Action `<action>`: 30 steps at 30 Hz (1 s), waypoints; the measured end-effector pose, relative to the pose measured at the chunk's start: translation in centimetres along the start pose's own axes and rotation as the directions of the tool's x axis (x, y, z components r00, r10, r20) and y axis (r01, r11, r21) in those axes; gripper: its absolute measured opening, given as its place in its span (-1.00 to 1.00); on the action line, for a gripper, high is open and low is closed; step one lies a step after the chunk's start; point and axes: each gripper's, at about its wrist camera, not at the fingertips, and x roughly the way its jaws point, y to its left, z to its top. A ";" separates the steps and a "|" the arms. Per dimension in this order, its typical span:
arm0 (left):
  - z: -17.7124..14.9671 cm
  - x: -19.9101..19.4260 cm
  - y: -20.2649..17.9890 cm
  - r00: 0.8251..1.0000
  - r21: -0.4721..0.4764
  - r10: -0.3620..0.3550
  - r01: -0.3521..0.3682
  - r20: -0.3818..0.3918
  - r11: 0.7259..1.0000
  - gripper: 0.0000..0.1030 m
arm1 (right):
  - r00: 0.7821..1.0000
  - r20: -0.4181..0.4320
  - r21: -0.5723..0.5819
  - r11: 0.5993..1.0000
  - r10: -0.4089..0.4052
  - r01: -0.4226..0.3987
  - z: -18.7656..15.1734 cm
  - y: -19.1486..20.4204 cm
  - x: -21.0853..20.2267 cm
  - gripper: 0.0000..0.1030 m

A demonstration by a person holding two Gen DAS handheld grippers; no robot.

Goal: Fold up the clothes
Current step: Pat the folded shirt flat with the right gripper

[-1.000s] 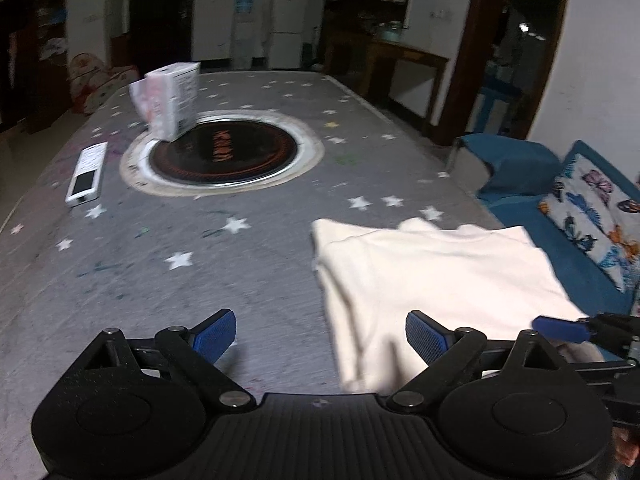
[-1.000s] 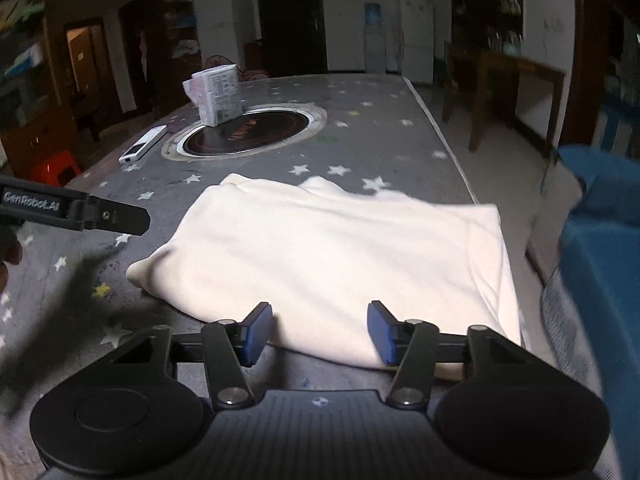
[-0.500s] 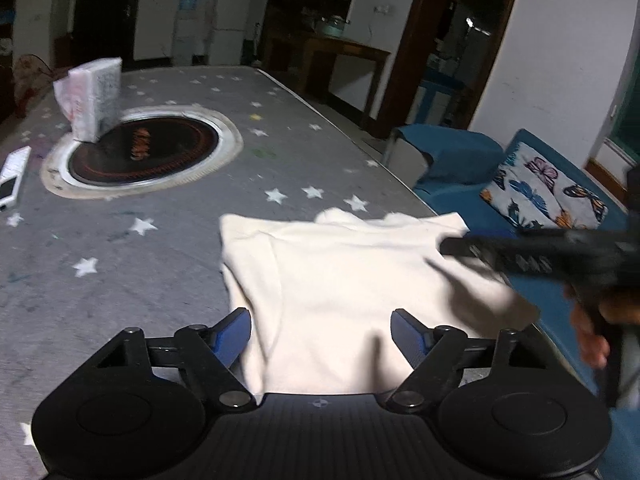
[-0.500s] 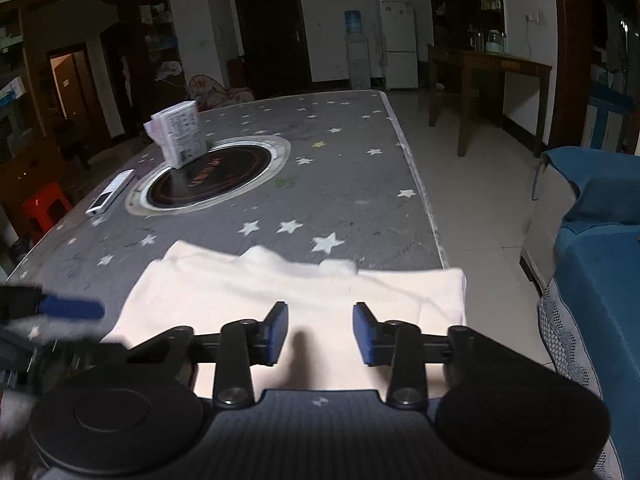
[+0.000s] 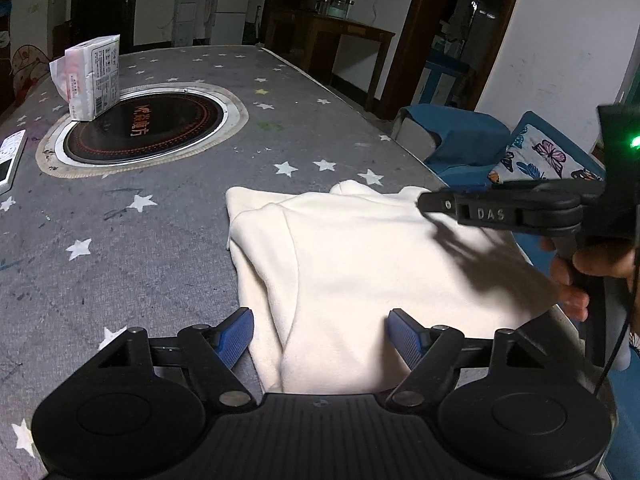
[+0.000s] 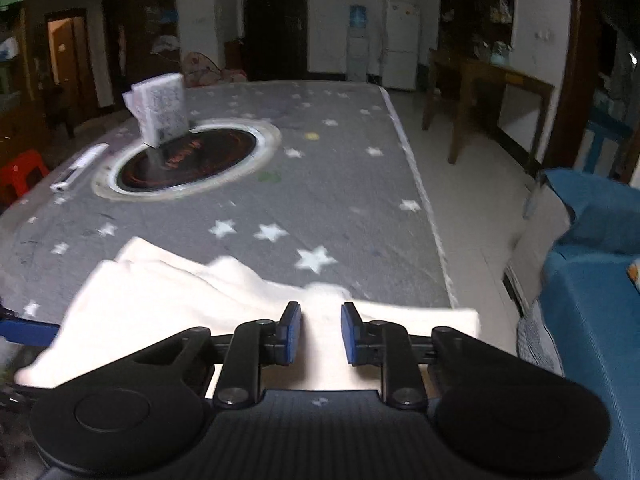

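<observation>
1. Cream sweatshirt, already folded into a broad pad, lies at the near right corner of the star-printed table, its right side close to the table edge by the blue sofa.
2. Left gripper hovers low at the garment's near left hem, fingers spread wide with cloth showing between them but nothing pinched.
3. Right gripper sits over the garment's near right part, blue pads narrowed to a small gap; whether they touch the fabric I cannot tell, though they do not look clamped on it.
4. Deciding relation: the pad's long axis runs left to right across both grippers, and the layered sleeve edge lies on the left, just ahead of the left gripper, so that hand is nearer to it.
5. My guess is that each hand takes a near corner and carries it away toward the induction hob.
6. Tissue pack and remote stand well apart.
</observation>
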 end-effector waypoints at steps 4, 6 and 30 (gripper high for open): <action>0.0 0.1 0.1 1.000 0.002 0.002 -0.002 0.001 1.000 0.48 | 1.000 -0.006 -0.030 0.999 0.024 -0.024 0.5 1.2 0.7 -0.59; 0.0 0.0 0.0 1.000 0.005 0.003 -0.003 0.001 1.000 0.48 | 0.999 -0.009 -0.045 0.998 0.036 -0.036 0.8 1.8 1.1 -0.59; 0.4 -0.1 0.7 1.000 -0.032 -0.003 0.003 -0.003 0.999 0.54 | 0.992 -0.013 -0.114 0.986 0.123 -0.124 1.6 4.5 0.7 -0.46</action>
